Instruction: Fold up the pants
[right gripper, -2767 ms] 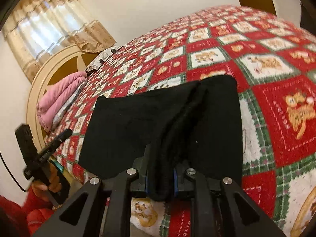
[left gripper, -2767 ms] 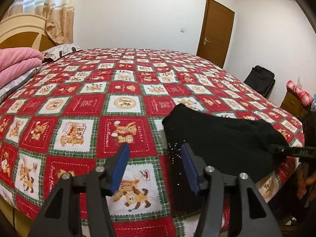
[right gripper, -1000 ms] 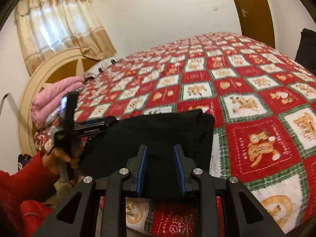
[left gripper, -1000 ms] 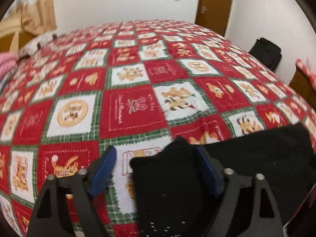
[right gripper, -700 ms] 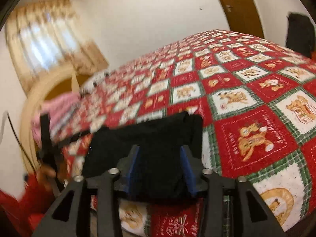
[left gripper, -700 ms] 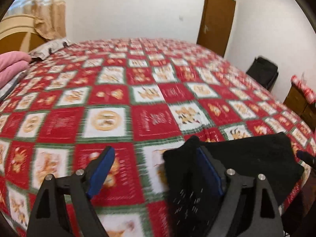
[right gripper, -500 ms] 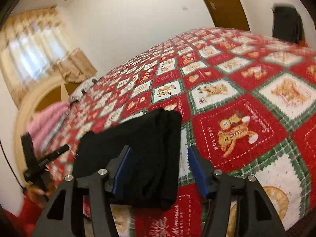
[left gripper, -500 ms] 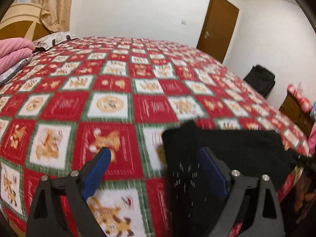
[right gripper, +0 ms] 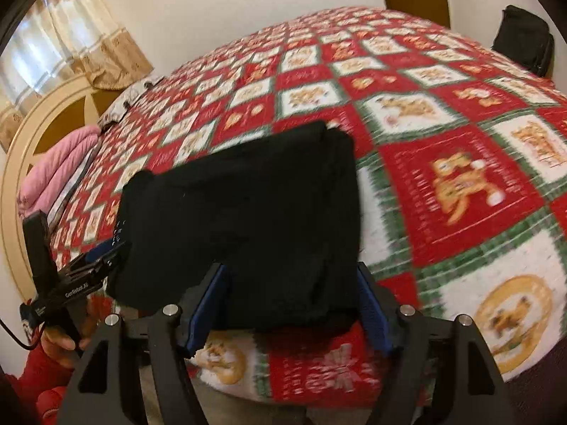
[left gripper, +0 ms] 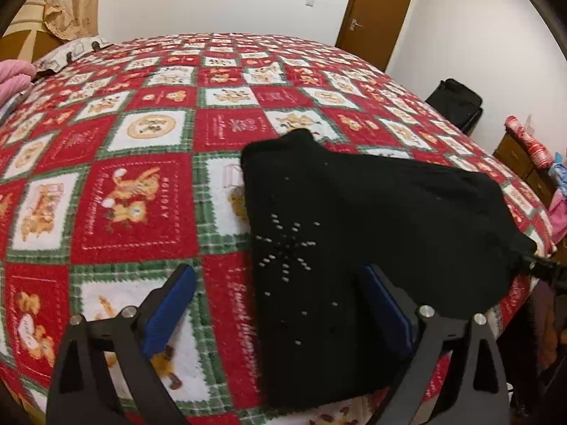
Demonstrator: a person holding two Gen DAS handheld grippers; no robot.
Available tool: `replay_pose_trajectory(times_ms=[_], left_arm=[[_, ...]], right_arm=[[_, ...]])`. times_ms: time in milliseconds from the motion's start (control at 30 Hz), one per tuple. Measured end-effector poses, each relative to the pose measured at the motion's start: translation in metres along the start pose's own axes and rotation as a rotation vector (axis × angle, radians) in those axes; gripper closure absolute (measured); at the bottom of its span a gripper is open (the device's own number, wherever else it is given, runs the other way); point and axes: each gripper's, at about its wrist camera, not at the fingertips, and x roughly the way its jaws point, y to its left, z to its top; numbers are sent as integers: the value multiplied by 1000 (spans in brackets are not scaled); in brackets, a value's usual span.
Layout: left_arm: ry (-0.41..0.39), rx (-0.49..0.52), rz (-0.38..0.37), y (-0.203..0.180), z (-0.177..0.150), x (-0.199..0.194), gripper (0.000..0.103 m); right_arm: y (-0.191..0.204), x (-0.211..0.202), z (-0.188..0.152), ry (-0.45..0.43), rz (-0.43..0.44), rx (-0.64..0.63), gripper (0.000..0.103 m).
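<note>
Soft black knit pants [left gripper: 354, 219] lie folded on fleecy blanket [left gripper: 134, 191]; left gripper [left gripper: 280, 304] wide, empty; right gripper [right gripper: 290, 304] opening, seemingly unclamped.

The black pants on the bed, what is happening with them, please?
A person is folding black pants on a bed with a red patchwork blanket, using a hand-held gripper in each hand. The pants lie folded into a compact bundle near the bed's edge. The left hand-held gripper is open and grips nothing. The right hand-held gripper is opening, with the fold's near edge between its jaws.
</note>
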Motion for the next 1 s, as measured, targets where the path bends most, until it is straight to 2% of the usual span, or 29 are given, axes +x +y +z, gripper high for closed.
replay_pose_trajectory(times_ms=[100, 167, 200, 233, 267, 333, 400, 633, 733, 867, 1000], left_arm=[[-1, -5, -54, -1, -1, -1, 13], [1, -32, -109, 0, 0, -2, 23], [4, -55, -150, 2, 1, -3, 37], [11, -78, -182, 4, 1, -3, 44], [10, -96, -188, 5, 2, -3, 47], [9, -94, -191, 4, 1, -4, 70], [7, -91, -200, 1, 1, -5, 78], [-45, -10, -128, -13, 2, -16, 85], [-90, 27, -102, -19, 6, -28, 86], [-102, 48, -66, -20, 10, -35, 88], [-119, 49, -32, -17, 17, -42, 91]], right_arm=[[2, 7, -4, 36, 107, 23, 32], [-1, 8, -7, 29, 143, 47, 38], [-7, 8, -8, 20, 166, 78, 48], [-13, 8, -9, 13, 190, 112, 54], [-22, 8, -10, 6, 230, 163, 62], [-38, 9, -13, -6, 318, 244, 67], [-39, 10, -16, -15, 324, 246, 69], [-13, 4, -12, -38, 179, 124, 71], [8, -8, -8, -75, 101, 14, 72], [33, -25, -3, -133, 84, -84, 73], [45, -35, -1, -156, 97, -118, 73]])
